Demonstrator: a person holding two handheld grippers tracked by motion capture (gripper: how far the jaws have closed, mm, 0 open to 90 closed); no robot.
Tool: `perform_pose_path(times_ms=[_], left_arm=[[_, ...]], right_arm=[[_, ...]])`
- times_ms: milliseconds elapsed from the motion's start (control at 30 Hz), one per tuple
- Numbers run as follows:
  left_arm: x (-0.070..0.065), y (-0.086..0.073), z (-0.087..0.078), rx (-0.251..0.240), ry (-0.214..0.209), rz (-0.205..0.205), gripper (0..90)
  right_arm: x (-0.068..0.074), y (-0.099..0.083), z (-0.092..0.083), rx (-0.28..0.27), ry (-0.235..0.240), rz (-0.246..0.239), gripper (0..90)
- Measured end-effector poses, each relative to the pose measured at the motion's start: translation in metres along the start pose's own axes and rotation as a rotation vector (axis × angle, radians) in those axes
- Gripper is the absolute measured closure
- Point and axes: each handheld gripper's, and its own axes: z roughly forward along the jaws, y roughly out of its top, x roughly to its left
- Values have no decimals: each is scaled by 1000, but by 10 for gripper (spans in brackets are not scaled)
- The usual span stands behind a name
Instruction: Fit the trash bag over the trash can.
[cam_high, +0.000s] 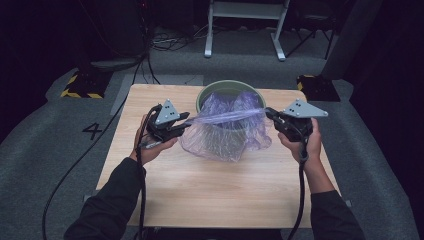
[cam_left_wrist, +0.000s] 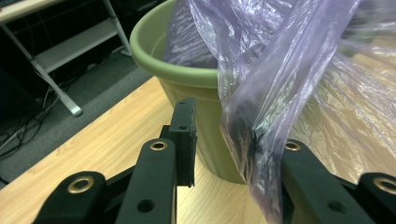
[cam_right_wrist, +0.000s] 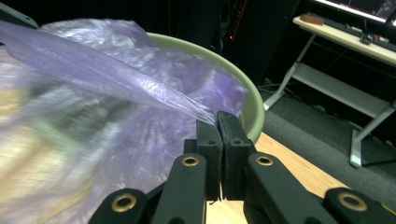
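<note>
A green plastic pot (cam_high: 220, 86) stands at the far middle of the wooden table (cam_high: 210, 190). A thin purple see-through bag (cam_high: 225, 135) sits in it and spills over its near side onto the table. The bag's top edge is pulled into a tight band between both grippers. My right gripper (cam_high: 269, 112) is right of the pot; in the right gripper view the gripper (cam_right_wrist: 218, 119) is shut on the bag (cam_right_wrist: 116, 74) beside the pot's rim (cam_right_wrist: 254, 107). My left gripper (cam_high: 186, 122) is left of the pot. In the left gripper view its jaws (cam_left_wrist: 224, 135) stand apart, with the bag (cam_left_wrist: 280, 60) draped over the right jaw and the pot (cam_left_wrist: 154, 51) just behind.
Grey carpet surrounds the table. A white-legged stand (cam_high: 245, 30) and loose cables lie on the floor beyond the far edge. Yellow-and-black striped bases (cam_high: 80, 85) sit at both far corners. Each gripper's cable trails back along the forearm.
</note>
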Motion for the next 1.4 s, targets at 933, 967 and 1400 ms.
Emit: perform_pose_path(times_ms=[933, 967, 1400], left_arm=[[-6, 10, -27, -119, -59, -29, 397], [-1, 12, -23, -131, -50, -71, 394], [16, 17, 7, -142, -140, -111, 196]], right_arm=[[-4, 20, 15, -25, -46, -15, 886], [-6, 20, 17, -19, -50, -16, 885], [-31, 6, 54, 71, -30, 82, 892]])
